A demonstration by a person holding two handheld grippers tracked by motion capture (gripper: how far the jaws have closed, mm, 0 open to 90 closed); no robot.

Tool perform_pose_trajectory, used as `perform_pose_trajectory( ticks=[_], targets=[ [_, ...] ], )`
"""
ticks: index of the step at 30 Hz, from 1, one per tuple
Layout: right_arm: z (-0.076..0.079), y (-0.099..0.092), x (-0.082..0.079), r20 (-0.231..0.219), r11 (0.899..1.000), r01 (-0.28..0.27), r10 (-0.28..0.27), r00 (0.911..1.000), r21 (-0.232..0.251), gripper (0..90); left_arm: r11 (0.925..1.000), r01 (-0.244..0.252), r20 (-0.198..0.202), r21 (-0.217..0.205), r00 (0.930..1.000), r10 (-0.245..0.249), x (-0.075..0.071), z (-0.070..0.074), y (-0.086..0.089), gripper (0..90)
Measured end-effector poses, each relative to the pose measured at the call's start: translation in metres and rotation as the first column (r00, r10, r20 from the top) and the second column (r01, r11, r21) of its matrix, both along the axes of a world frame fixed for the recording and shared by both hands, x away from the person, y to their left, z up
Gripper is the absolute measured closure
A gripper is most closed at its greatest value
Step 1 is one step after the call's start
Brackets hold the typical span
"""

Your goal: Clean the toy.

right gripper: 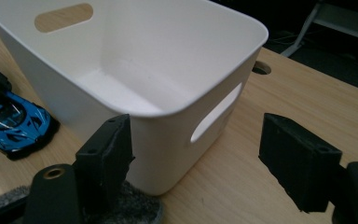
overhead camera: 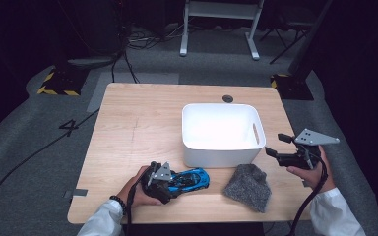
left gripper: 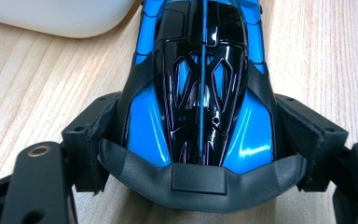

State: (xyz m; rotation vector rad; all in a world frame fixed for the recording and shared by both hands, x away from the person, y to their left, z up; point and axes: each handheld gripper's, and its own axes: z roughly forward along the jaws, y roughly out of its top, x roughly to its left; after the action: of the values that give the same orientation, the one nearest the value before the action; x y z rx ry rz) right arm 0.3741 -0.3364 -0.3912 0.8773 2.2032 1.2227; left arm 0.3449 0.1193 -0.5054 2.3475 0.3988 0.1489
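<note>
Your left gripper [overhead camera: 173,183] clamps the rear of the blue toy car [overhead camera: 191,179], which sits on the table [overhead camera: 138,128] at seven o'clock from the white bin [overhead camera: 221,132]. Your right gripper [overhead camera: 278,146] stands wide, holding nothing, at the bin's four o'clock corner, above the grey cloth [overhead camera: 248,187].

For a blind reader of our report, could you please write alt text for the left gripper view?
A blue and black toy car is clamped at one end between the left gripper's two black jaws, on a light wooden table. The rounded corner of a white bin shows at top left.
</note>
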Motion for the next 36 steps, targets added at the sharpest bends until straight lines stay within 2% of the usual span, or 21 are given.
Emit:
perform_pose_trajectory(
  ticks=[1, 7, 9, 16, 21, 26, 28, 36],
  targets=[
    [-0.003, -0.001, -0.001, -0.001, 1.000, 0.001, -0.001, 1.0000, -0.003, 25.8, 1.0000, 0.000, 0.000, 0.000, 1.0000, 0.000, 0.000, 0.000, 0.000, 23.0],
    [-0.035, -0.006, -0.006, -0.072, 1.000, -0.017, 0.016, 0.9973, -0.019, 25.3, 1.0000, 0.003, 0.002, -0.002, 1.0000, -0.003, 0.000, 0.000, 0.000, 23.1],
    [-0.047, -0.006, -0.008, -0.089, 0.998, -0.020, 0.015, 0.9959, -0.052, 24.9, 1.0000, 0.006, 0.002, -0.003, 1.0000, -0.006, 0.000, 0.000, 0.001, 23.1],
    [-0.077, -0.008, -0.005, -0.141, 0.995, -0.025, 0.011, 0.9899, -0.100, 24.3, 0.9999, 0.010, -0.003, -0.014, 1.0000, -0.010, 0.000, -0.001, 0.001, 23.5],
    [-0.099, -0.009, 0.000, -0.187, 0.995, -0.038, 0.020, 0.9822, -0.096, 24.2, 0.9998, 0.010, -0.003, -0.015, 0.9999, -0.010, 0.000, -0.001, 0.001, 23.6],
    [-0.109, -0.005, 0.004, -0.207, 0.993, -0.049, 0.026, 0.9780, -0.107, 23.9, 0.9998, 0.013, -0.002, -0.015, 0.9999, -0.013, 0.001, -0.001, 0.001, 23.6],
    [-0.114, -0.005, 0.005, -0.219, 0.996, -0.041, 0.023, 0.9754, -0.077, 23.3, 0.9998, 0.013, -0.002, -0.014, 0.9999, -0.013, 0.001, -0.001, 0.001, 23.6],
    [-0.115, -0.005, 0.004, -0.206, 0.996, -0.035, 0.018, 0.9784, -0.079, 22.4, 0.9998, 0.012, -0.001, -0.014, 0.9999, -0.012, 0.000, -0.001, 0.002, 23.6]
  ],
)
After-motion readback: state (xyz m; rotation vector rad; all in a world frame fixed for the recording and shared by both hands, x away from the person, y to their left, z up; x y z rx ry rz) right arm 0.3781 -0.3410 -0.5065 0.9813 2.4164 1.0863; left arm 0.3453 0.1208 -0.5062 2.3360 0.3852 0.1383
